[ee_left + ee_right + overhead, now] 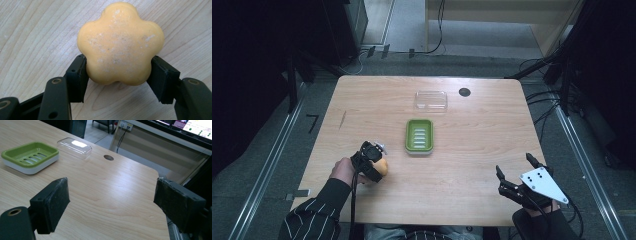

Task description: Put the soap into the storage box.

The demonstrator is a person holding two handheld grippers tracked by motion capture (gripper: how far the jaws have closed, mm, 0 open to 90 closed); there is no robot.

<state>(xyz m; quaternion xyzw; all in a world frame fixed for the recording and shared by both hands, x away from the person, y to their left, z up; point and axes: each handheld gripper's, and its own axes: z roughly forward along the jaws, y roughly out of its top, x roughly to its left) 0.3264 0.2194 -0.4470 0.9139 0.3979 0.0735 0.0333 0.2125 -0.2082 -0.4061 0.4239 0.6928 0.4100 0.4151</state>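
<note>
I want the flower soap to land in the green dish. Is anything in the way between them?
Nothing visible is. The left gripper is shut on the orange flower soap, and only bare table lies between it and the empty green soap dish. The clear lid sits beyond the dish.

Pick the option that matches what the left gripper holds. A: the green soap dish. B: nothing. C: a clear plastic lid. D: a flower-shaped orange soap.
D: in the left gripper view, the left gripper's fingers press both sides of the flower-shaped orange soap; the green soap dish and clear lid lie apart on the table.
</note>
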